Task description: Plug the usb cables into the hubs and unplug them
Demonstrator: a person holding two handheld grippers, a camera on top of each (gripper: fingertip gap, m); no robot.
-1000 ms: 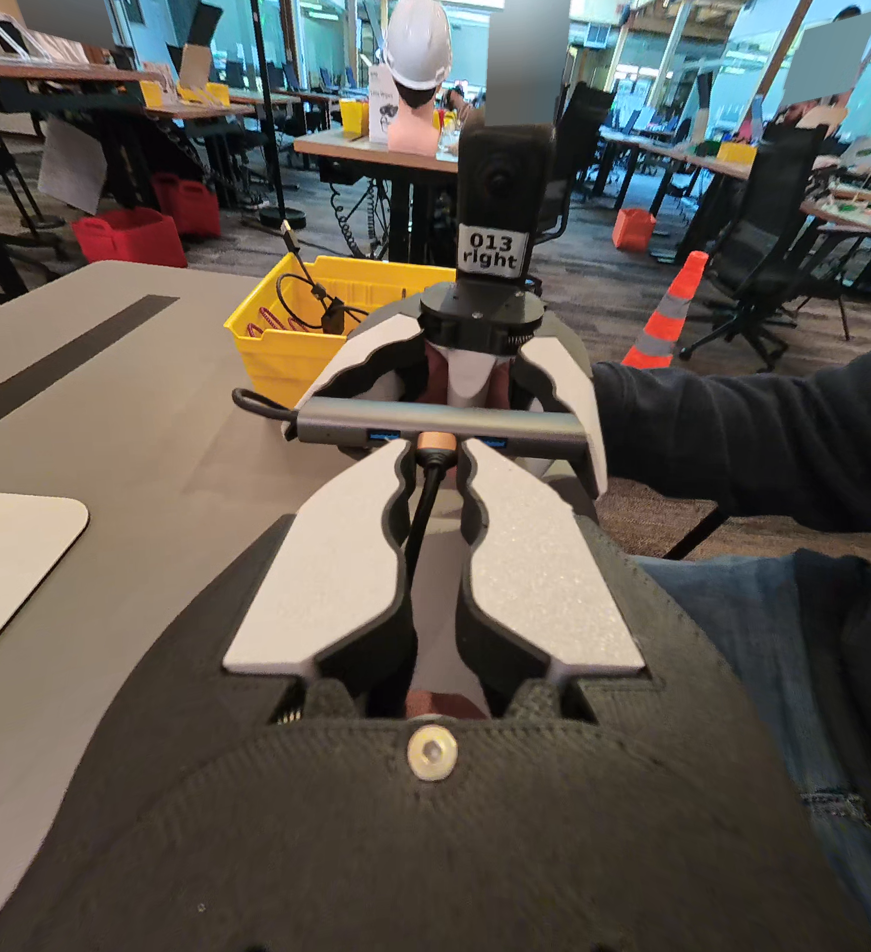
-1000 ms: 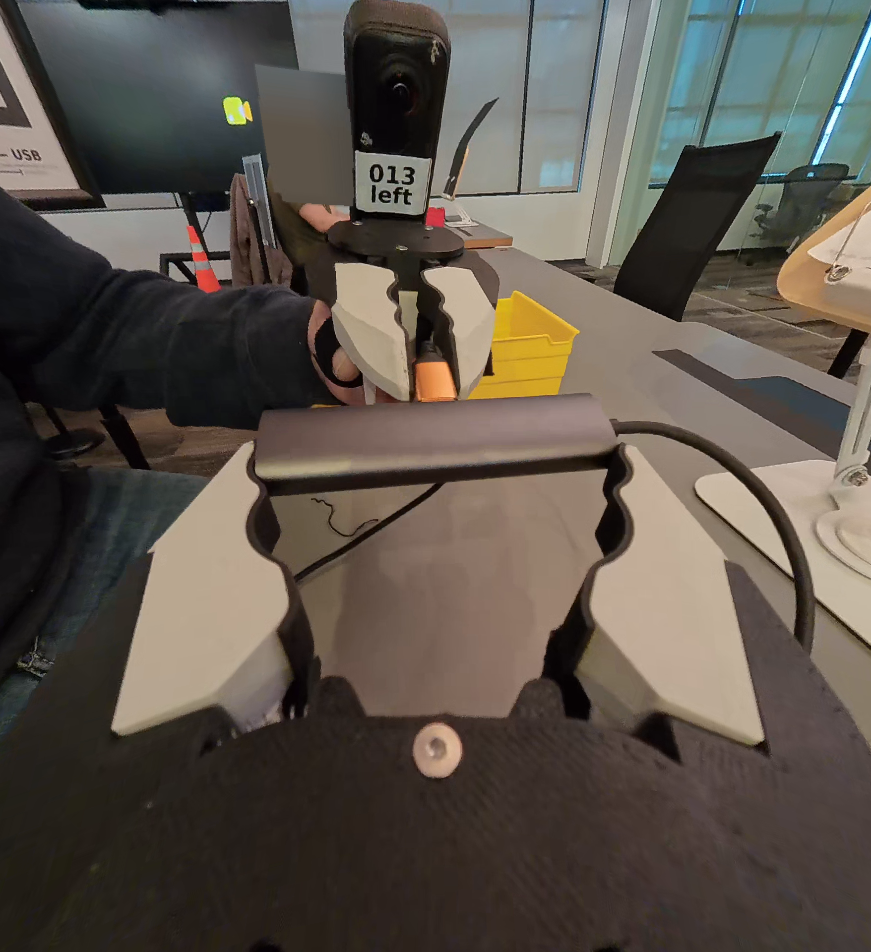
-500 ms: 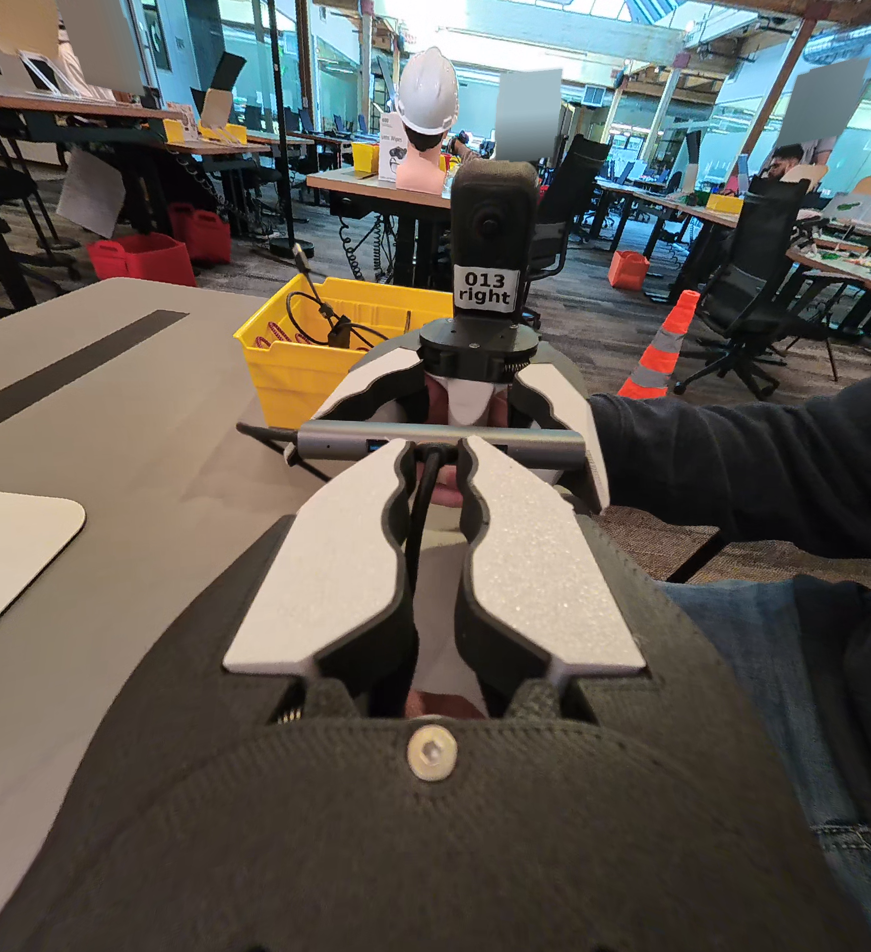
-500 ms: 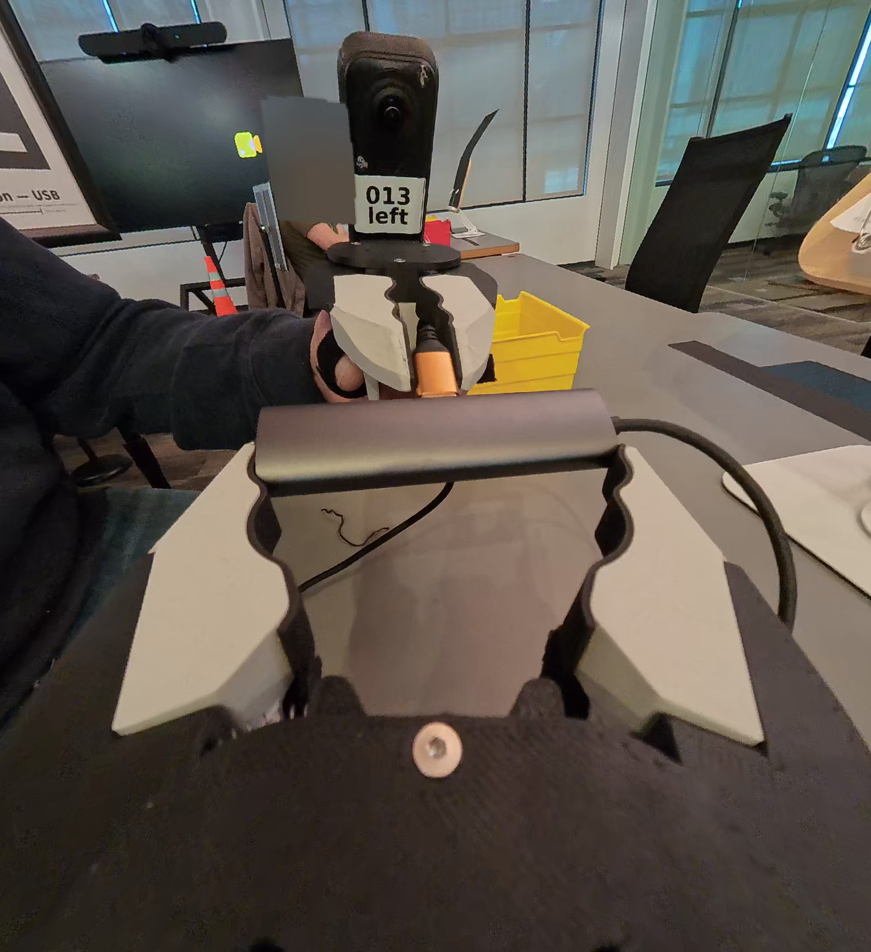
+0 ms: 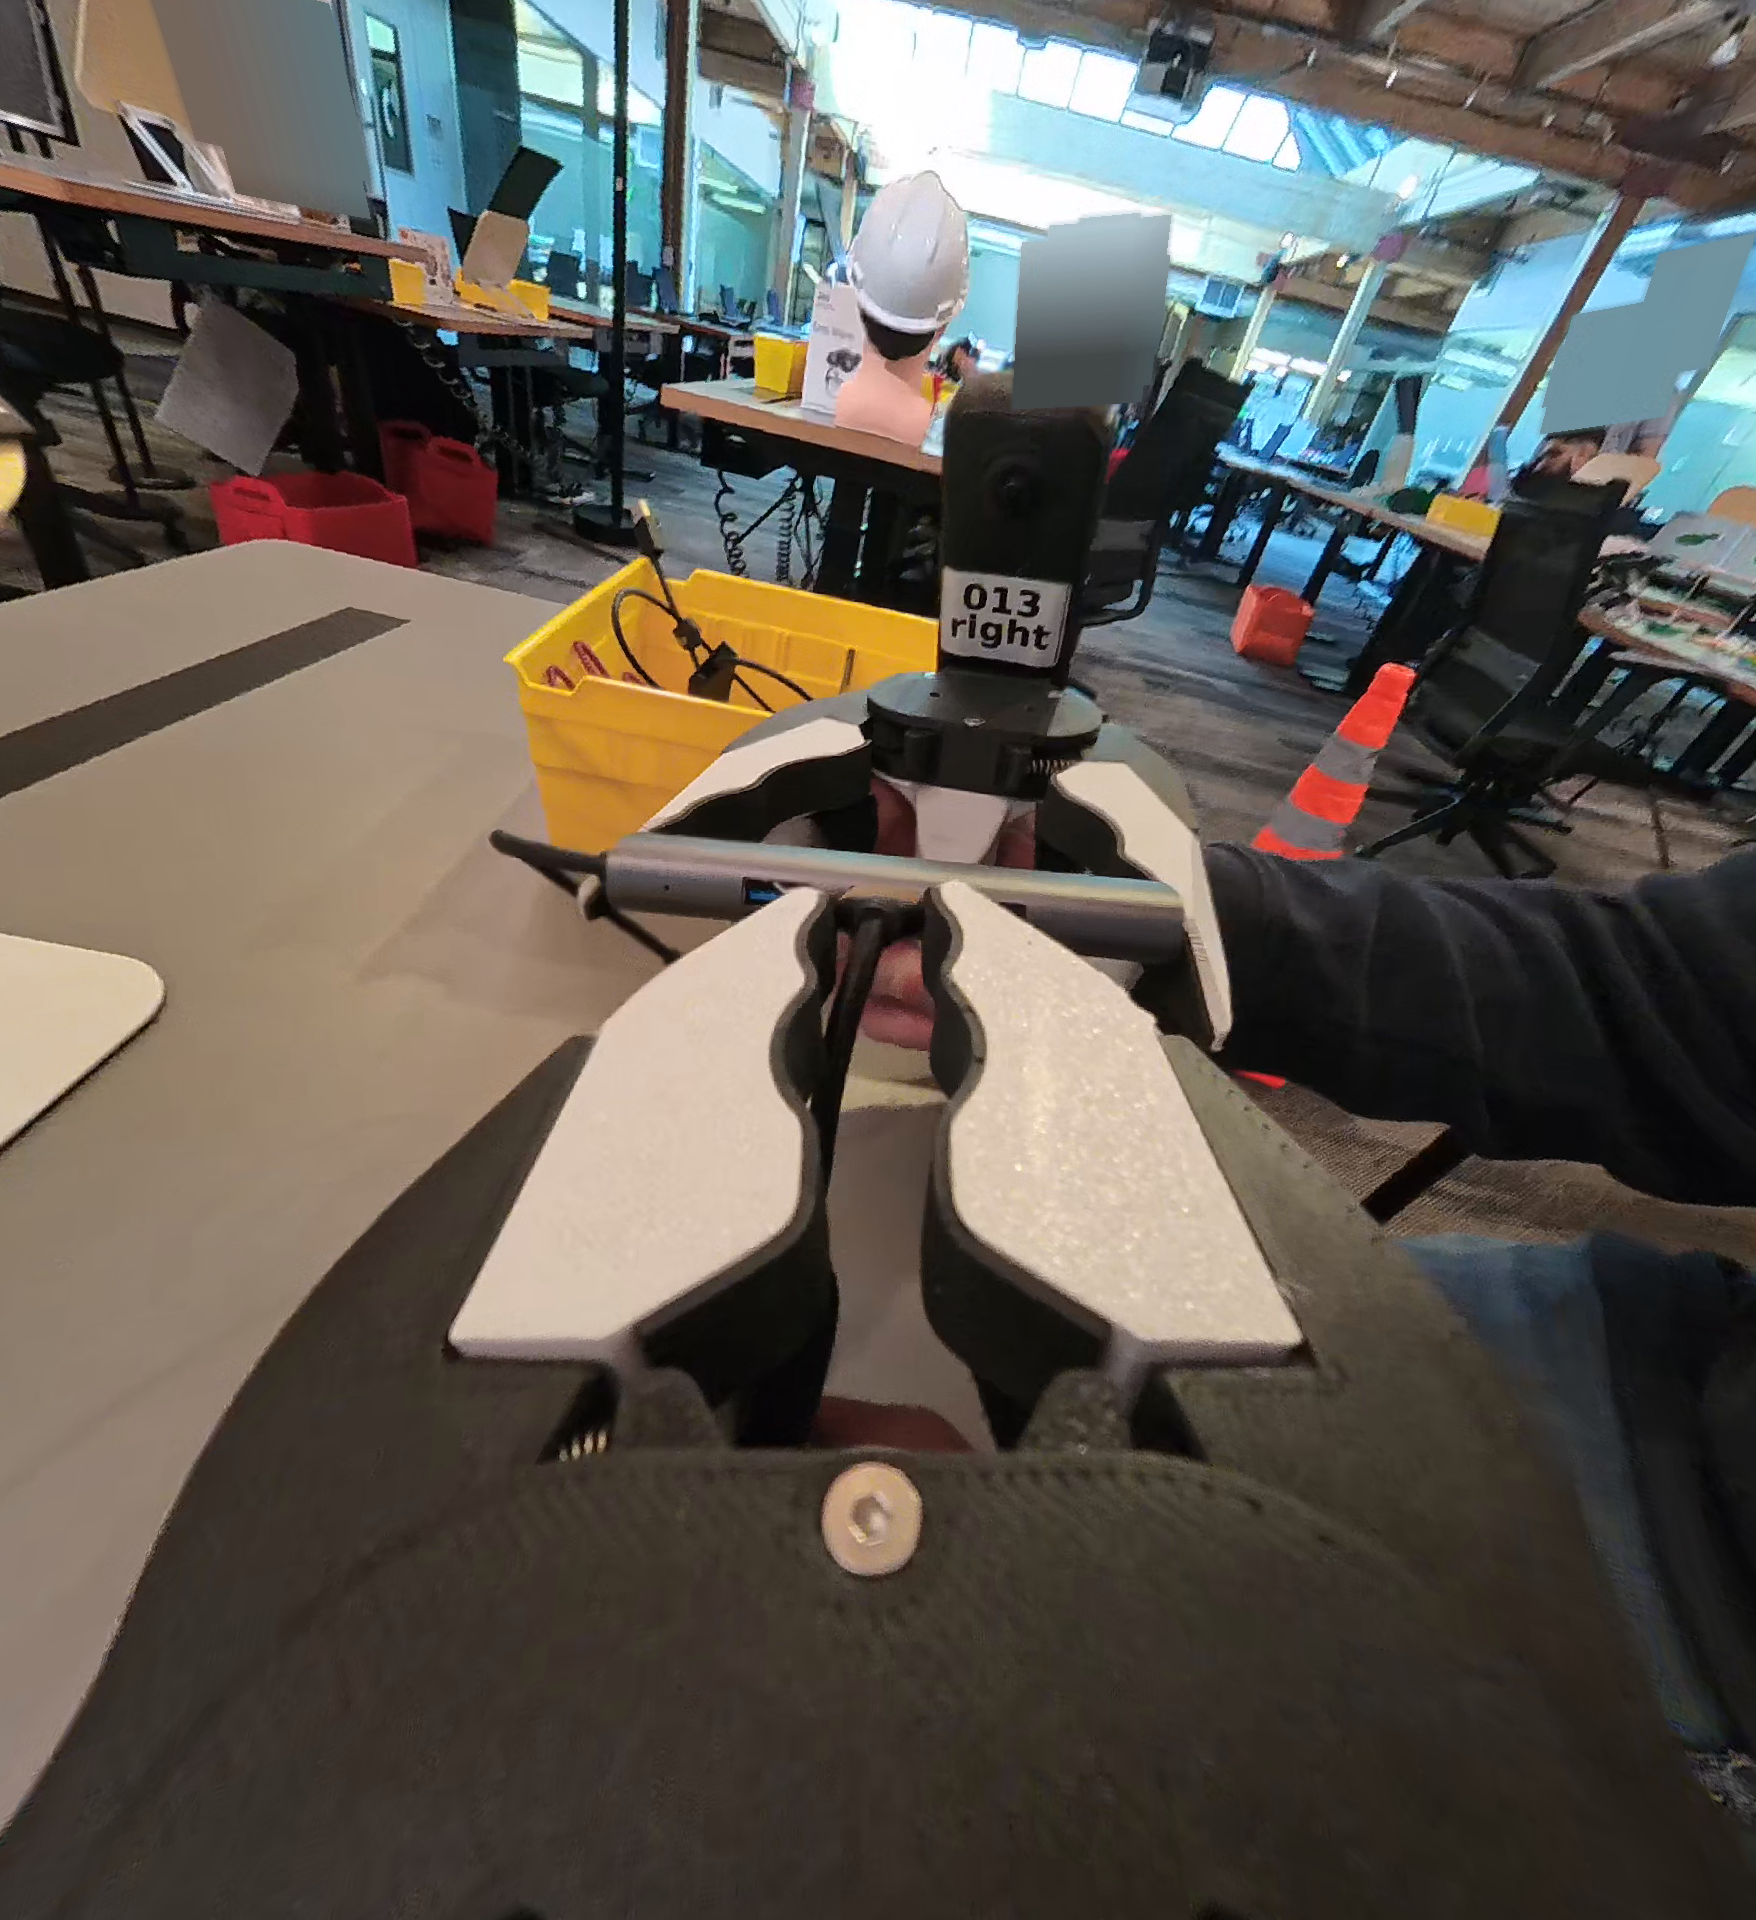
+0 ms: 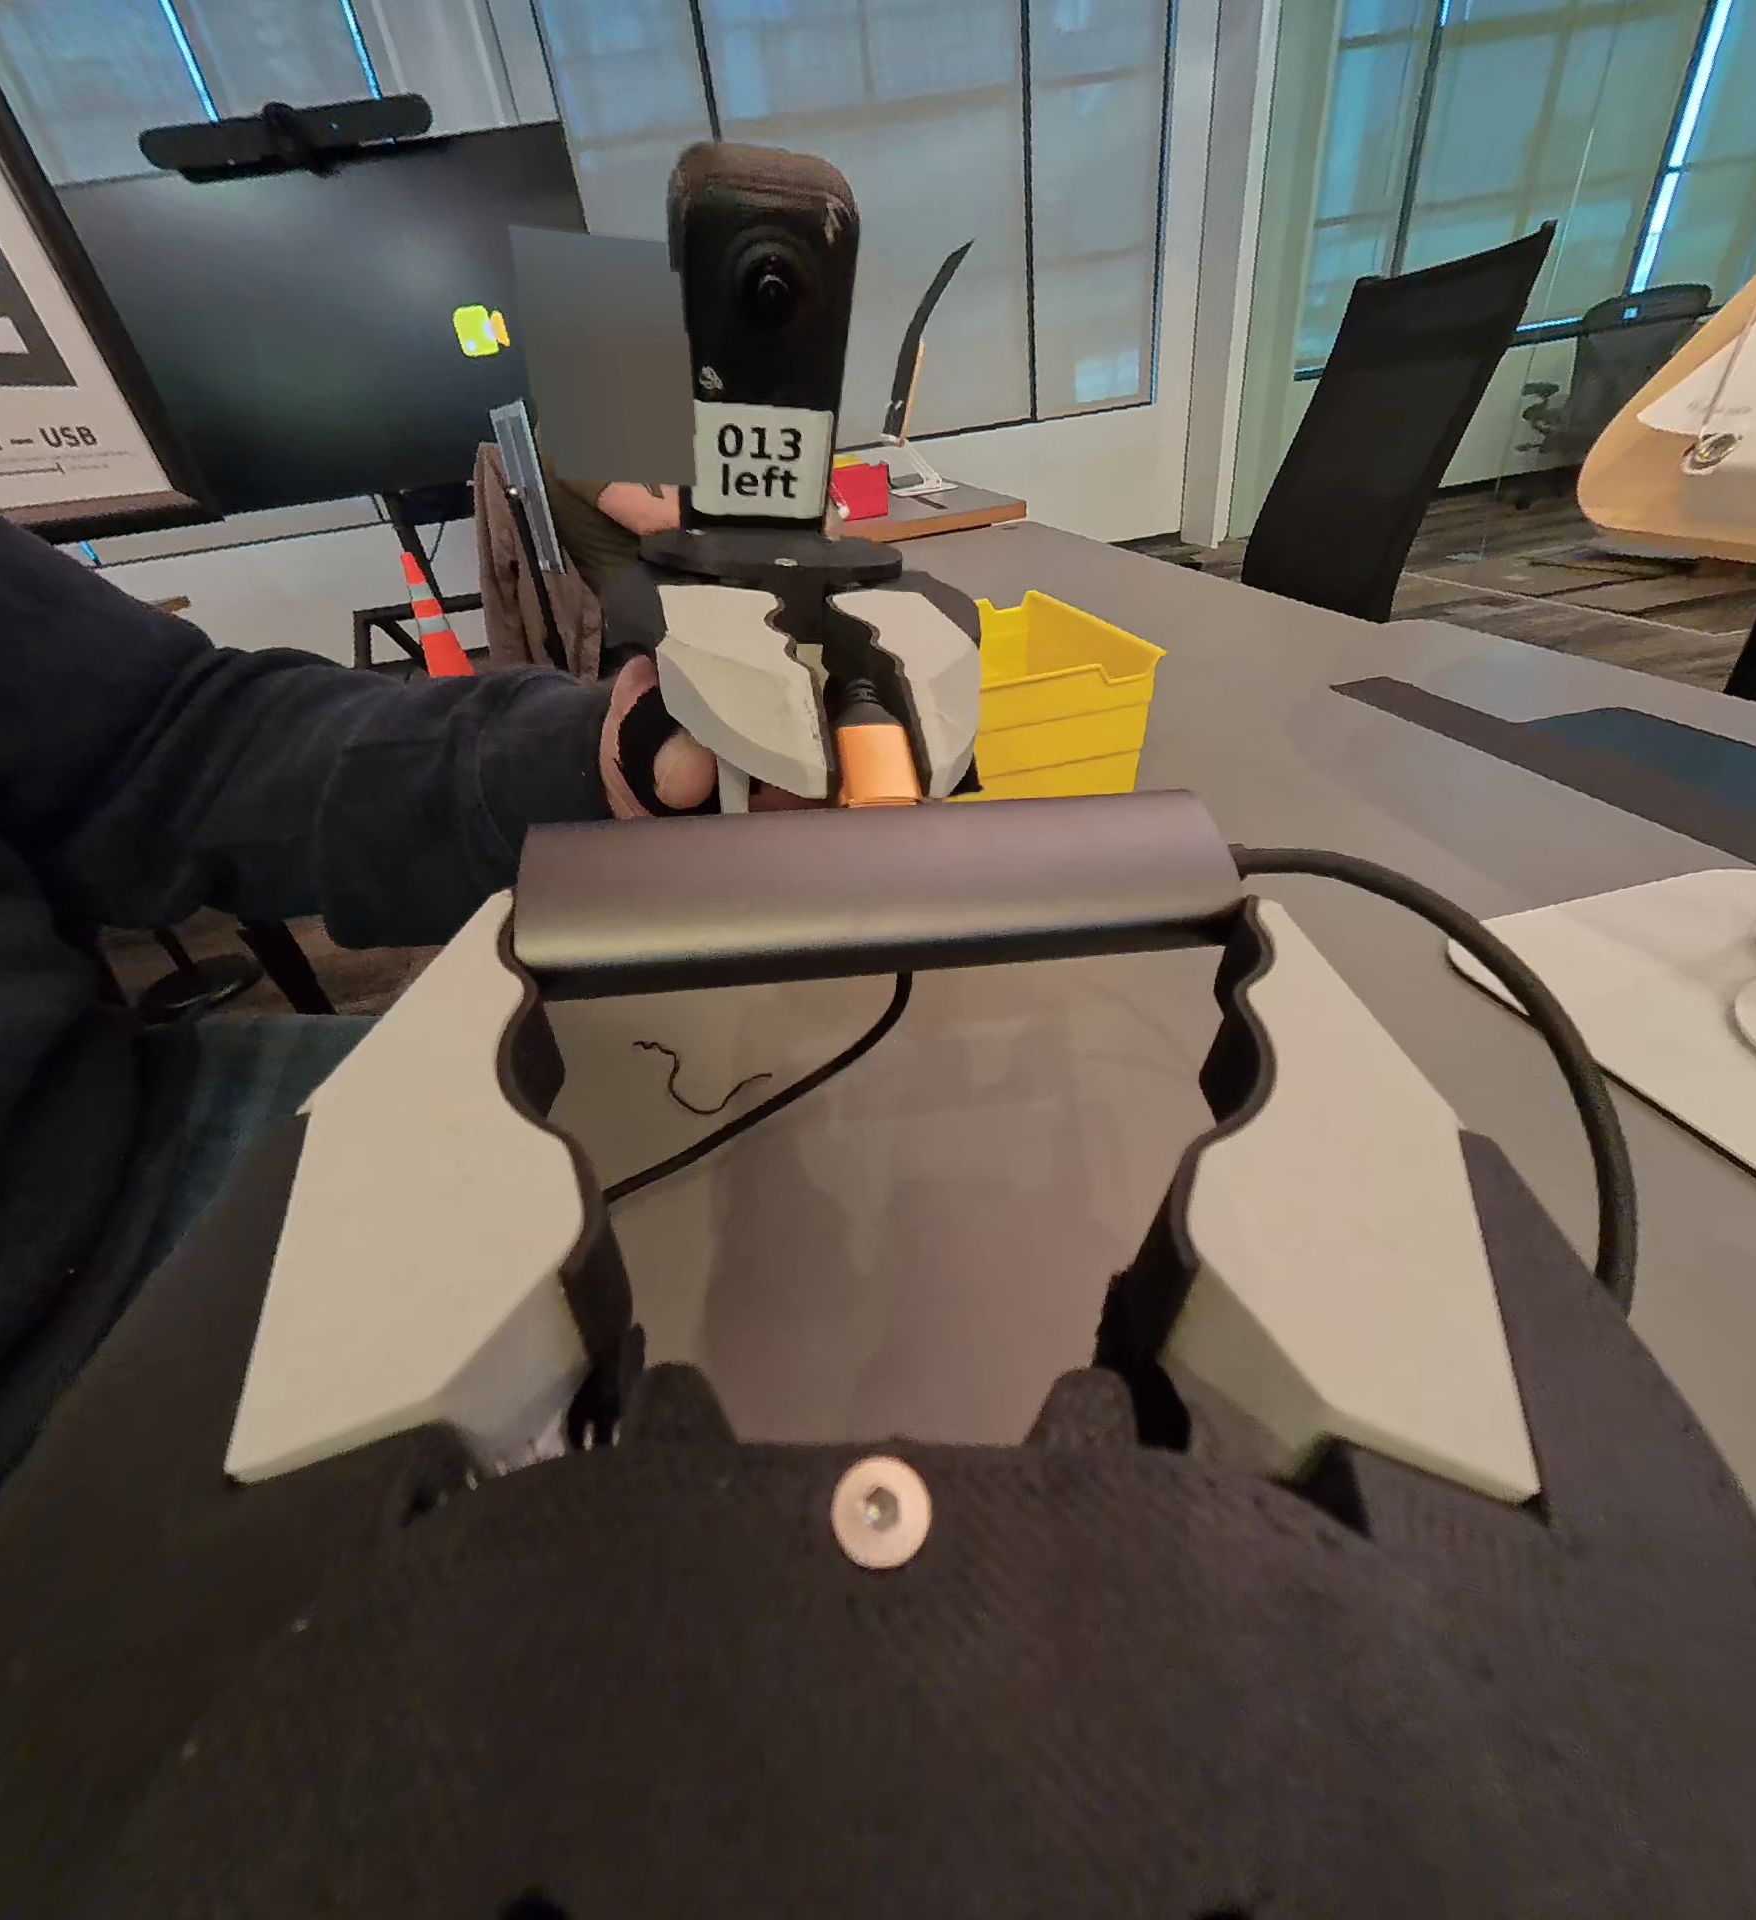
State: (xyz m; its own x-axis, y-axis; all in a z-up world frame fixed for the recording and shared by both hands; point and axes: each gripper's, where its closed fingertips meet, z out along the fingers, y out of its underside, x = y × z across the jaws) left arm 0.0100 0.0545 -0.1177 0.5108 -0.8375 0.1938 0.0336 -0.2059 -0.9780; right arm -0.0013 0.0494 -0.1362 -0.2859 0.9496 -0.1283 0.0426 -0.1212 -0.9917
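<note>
Matte grey, bar-shaped hub (image 6: 869, 883) sits clamped endwise in the wide-spread right tongs (image 6: 879, 935) above the counter's (image 5: 230, 831) near edge; left tongs (image 5: 879, 914) pinch the orange-shelled plug (image 6: 879, 764), pressed against the hub.

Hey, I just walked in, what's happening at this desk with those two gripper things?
A person holds a two-finger gripper in each hand above a grey table. The right gripper clamps a slim dark-grey metal USB hub by its ends. The left gripper pinches the orange plug of a black USB cable right at the hub's ports. Whether the plug is seated cannot be seen.
</note>
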